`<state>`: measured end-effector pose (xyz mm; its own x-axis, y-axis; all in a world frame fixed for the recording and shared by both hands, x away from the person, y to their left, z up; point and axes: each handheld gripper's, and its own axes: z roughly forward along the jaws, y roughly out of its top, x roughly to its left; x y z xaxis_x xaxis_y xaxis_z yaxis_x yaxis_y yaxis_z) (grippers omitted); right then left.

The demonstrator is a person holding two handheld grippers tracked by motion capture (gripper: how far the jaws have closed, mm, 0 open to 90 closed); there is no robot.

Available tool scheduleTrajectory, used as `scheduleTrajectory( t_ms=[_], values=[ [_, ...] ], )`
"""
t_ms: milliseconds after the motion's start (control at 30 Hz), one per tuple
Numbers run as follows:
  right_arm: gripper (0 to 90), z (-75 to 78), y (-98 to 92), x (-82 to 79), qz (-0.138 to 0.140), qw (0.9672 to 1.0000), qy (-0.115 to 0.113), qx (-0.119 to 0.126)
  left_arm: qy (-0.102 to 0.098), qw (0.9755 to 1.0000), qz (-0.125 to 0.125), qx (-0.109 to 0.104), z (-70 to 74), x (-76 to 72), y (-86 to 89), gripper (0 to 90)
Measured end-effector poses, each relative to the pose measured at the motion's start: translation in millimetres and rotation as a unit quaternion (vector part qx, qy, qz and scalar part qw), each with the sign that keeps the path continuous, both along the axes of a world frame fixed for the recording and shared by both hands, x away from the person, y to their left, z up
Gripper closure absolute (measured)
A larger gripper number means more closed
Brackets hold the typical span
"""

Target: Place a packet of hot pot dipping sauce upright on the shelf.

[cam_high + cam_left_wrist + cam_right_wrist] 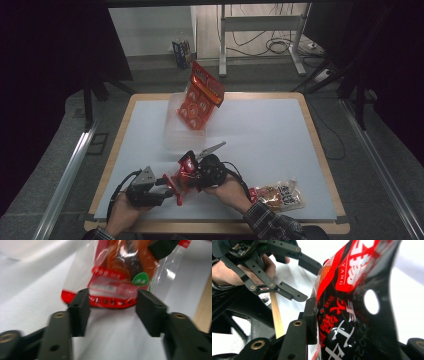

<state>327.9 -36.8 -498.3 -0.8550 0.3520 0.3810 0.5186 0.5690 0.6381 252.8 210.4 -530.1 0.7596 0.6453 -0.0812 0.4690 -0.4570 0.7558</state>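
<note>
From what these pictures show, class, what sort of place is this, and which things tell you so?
Probably a lab or workshop recording bench: a white-topped wooden table, loose black cables on the grey floor, and metal-legged workbenches behind.

High view: dim, dark vignette at both sides, only the white counter [260, 135] evenly lit from above. Left gripper view: motion blur, glare on the snack packet [117, 272]. Right gripper view: packet too close, soft; background blown out.
</note>
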Motion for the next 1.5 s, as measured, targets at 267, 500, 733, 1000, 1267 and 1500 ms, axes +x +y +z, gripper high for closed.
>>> scheduleTrajectory(
  t_ms=[267, 500, 733, 1000, 1267, 1500],
  values=[
    [69.6, 16.2, -15.0, 3.7, -0.006, 0.9996, -0.028, -0.002, -0.037, 0.9984, 0.025, -0.034, 3.2, -0.2, 6.8, 21.5],
    [69.6, 30.4, -33.3, 5.9, -0.016, 0.9982, -0.057, -0.006, -0.044, 0.9984, 0.023, -0.025, 2.7, 0.0, 4.8, 12.0],
    [69.6, 41.8, -52.7, 8.7, -0.033, 0.9972, -0.067, -0.005, -0.045, 0.9984, 0.027, -0.021, 1.9, 0.8, 4.6, 7.7],
    [69.6, 55.5, -82.7, 14.8, -0.067, 0.9943, -0.083, -0.009, -0.045, 0.9985, 0.027, -0.017, 0.7, 1.5, 3.5, 6.1],
    [69.6, 68.6, -106.9, 28.2, -0.103, 0.9889, -0.104, -0.023, -0.046, 0.9987, 0.023, -0.005, -0.5, 1.7, 1.3, 5.5],
    [69.6, 72.7, -114.7, 51.9, -0.123, 0.9850, -0.115, -0.038, -0.046, 0.9987, 0.022, -0.001, -0.9, 1.6, 0.6, 5.2]
  ],
)
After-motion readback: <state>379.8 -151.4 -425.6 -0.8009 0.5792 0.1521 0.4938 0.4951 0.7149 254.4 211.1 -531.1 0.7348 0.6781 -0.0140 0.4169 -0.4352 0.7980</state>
